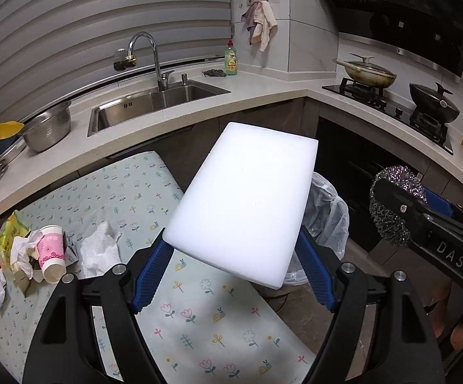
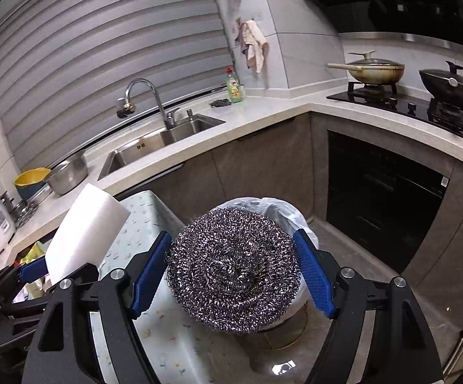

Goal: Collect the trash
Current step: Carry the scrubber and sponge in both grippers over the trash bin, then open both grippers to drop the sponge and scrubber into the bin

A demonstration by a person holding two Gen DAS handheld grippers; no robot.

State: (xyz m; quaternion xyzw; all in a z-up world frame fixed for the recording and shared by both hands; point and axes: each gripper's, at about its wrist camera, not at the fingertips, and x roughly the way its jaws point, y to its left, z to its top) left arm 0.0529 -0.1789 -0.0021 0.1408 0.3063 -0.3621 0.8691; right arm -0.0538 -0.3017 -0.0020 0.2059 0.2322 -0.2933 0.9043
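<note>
My left gripper (image 1: 233,256) is shut on a white sponge block (image 1: 244,201), held in the air over the edge of a table with a flowered cloth (image 1: 199,326). My right gripper (image 2: 233,272) is shut on a steel wool scrubber (image 2: 234,272), held over a bin lined with a clear plastic bag (image 2: 282,211). The bin also shows in the left wrist view (image 1: 327,214), partly hidden behind the sponge. The scrubber (image 1: 391,211) and the sponge (image 2: 84,230) each show in the other view. A pile of trash lies at the table's left: a pink paper cup (image 1: 52,252), crumpled tissue (image 1: 100,246), wrappers (image 1: 7,236).
A counter with a sink (image 1: 154,102), a faucet (image 1: 145,54), a steel colander (image 1: 49,128) and a yellow bowl (image 1: 1,131) runs behind the table. A stove with a pan (image 1: 366,73) and a black wok (image 1: 433,102) stands at the right. Dark cabinets (image 2: 382,198) face the bin.
</note>
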